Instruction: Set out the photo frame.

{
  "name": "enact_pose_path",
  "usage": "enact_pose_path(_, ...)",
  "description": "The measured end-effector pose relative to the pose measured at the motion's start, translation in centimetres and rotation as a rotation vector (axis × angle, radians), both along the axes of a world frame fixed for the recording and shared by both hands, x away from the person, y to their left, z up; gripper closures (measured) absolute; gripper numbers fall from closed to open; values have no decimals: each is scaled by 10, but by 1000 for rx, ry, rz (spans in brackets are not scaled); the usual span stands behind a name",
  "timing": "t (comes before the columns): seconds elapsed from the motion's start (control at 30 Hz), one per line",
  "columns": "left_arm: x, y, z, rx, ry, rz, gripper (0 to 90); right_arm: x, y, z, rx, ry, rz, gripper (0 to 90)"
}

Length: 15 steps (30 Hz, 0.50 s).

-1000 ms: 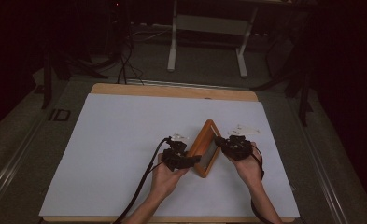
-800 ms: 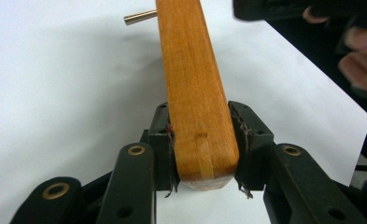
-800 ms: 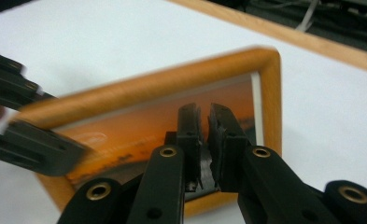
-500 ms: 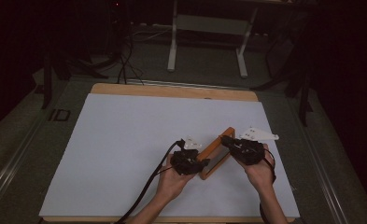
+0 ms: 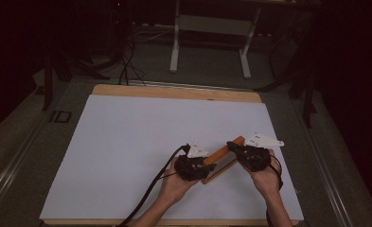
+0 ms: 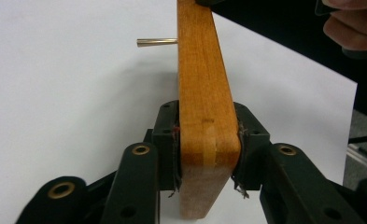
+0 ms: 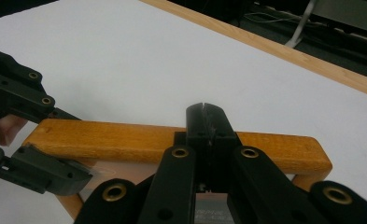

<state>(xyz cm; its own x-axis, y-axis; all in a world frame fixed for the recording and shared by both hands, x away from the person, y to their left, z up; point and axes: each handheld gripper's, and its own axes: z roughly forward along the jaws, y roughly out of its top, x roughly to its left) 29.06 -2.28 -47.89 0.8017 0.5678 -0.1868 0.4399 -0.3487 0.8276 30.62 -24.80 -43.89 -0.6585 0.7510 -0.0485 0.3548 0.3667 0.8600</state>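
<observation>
Here my counter spreads wide under its white sheet, bare wood showing along the far edge. On the near right part of it sits the wooden frame, lying at a slant between my two hands, its orange-brown bar running from lower left to upper right in the high view. My left claw has the near end of that bar squeezed from both sides, pads pressed flat against the wood, after a small loosening of the jaws just now. My right claw sits over the bar's far stretch with its jaws having just closed tight together, the tips meeting above the wood; I cannot tell what they pinch, if anything. A thin metal pin sticks out sideways from the bar farther along.
</observation>
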Motion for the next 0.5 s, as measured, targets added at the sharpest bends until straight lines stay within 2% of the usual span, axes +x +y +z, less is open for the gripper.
enact_pose_path(0.03, -1, 1, -2, -13, 1, -2, 599, 0, 0, 0, 1, -1, 0, 900)
enact_pose_path(0.1, -1, 1, -5, -13, -2, -1, 552, 0, -1, 0, 5, -1, -2, 900)
enact_pose_path(0.17, -2, 2, -10, -11, -2, 8, 536, -1, -2, -1, 9, -2, -2, 900)
enact_pose_path(0.3, -4, 3, -18, -7, -2, 4, 560, -1, -2, -1, 16, -1, 0, 900)
enact_pose_path(0.4, -4, -1, -25, 12, -4, -22, 576, 0, -2, -2, 20, -1, 3, 900)
enact_pose_path(0.5, -2, -1, -27, -1, -4, -25, 614, 0, -2, -2, 19, -2, 2, 900)
